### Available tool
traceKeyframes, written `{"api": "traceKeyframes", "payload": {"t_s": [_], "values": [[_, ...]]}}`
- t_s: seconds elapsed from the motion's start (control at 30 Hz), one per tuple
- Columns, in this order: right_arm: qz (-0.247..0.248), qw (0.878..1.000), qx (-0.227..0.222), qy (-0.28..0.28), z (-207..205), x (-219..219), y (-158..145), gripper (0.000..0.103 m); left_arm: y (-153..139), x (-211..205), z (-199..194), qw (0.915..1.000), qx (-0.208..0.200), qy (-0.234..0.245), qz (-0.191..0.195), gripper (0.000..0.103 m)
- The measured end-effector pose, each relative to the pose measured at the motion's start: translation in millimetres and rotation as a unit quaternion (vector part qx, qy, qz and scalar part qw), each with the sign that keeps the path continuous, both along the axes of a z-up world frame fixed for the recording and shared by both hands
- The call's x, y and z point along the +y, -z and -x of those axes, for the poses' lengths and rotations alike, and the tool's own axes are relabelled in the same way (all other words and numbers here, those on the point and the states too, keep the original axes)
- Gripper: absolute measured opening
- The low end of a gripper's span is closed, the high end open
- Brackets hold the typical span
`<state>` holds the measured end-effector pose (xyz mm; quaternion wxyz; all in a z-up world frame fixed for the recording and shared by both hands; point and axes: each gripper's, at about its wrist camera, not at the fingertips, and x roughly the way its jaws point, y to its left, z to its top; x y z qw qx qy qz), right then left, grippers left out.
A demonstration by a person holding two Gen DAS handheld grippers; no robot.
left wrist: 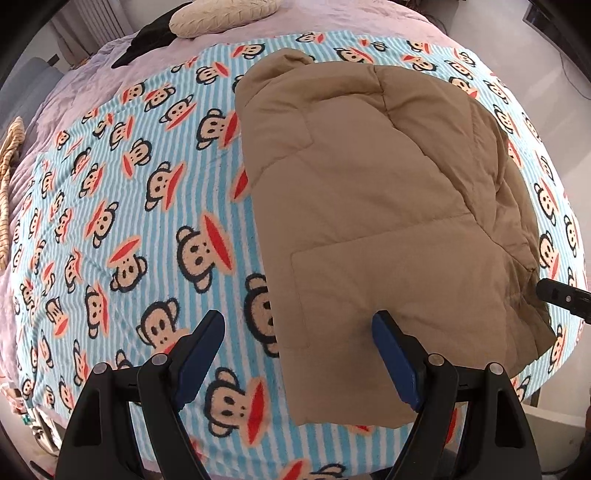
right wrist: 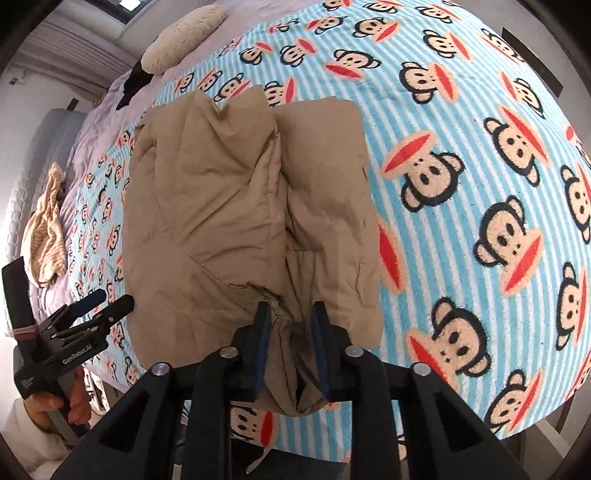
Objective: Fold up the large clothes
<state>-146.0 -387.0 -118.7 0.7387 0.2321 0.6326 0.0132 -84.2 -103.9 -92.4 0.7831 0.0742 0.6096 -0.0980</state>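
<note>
on monkey blanket [left wrist: 129, 221], puffy tan jacket [left wrist: 369, 203] folded, right gripper [right wrist: 288, 317] pinching hem, left gripper [left wrist: 299, 325] wide

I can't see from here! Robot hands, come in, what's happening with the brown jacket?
Left gripper open, over jacket's near edge. Right gripper clamped on bunched hem of tan jacket. Jacket partly folded on monkey blanket. Nothing in the way.

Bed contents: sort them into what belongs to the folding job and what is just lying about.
In the job:
tan puffer jacket
right gripper, fingers pinching the jacket's edge
left gripper, open above the jacket

Lying about:
monkey-print blanket
cream pillow
black garment
striped cloth
</note>
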Motion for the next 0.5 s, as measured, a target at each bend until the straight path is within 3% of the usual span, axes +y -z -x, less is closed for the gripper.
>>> {"api": "traceKeyframes", "payload": {"t_s": [0.2, 0.23, 0.3, 0.5], "values": [[0.012, 1.000, 0.005, 0.019, 8.8, 15.1, 2.7, 0.030, 2.6, 12.4, 0.0, 0.9994, 0.000, 0.008, 0.034, 0.083], [0.014, 1.000, 0.004, 0.023, 9.9, 15.2, 1.6, 0.033, 2.2, 15.5, 0.2, 0.9990, -0.005, 0.013, 0.041, 0.086], [0.020, 0.999, 0.000, 0.033, 14.1, 20.9, 0.1, 0.037, 1.5, 20.7, -0.1, 0.9987, -0.011, 0.016, 0.046, 0.103], [0.034, 0.997, -0.006, 0.070, 20.2, 28.9, -3.7, 0.041, -0.6, 36.5, -6.5, 0.9973, -0.011, 0.036, 0.063, 0.103]]}}
